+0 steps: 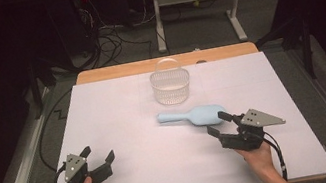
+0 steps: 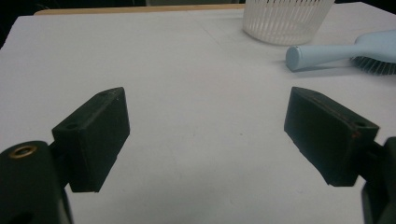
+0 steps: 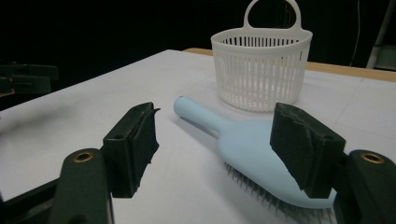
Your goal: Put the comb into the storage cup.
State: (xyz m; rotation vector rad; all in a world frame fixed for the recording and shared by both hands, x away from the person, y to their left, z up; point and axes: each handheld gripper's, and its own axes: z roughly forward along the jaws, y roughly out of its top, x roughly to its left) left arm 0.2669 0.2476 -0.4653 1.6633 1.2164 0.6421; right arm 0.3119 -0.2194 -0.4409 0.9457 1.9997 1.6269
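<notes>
Item: light-blue hairbrush (image 1: 195, 116), approach step, I judge.
I am holding right gripper (image 1: 221, 123) spread wide just before its head; left gripper (image 1: 97, 155) gaping, well apart; next, closing on the head, white basket (image 1: 171, 86) beyond.

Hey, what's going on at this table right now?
A person sits at a white table with a two-jaw gripper in each hand. The right gripper is open, right at the head of a light blue hairbrush that lies bristles down, not gripping it yet. The left gripper is open too, over bare table at the near left. A white slatted basket with a handle stands just beyond the brush.
</notes>
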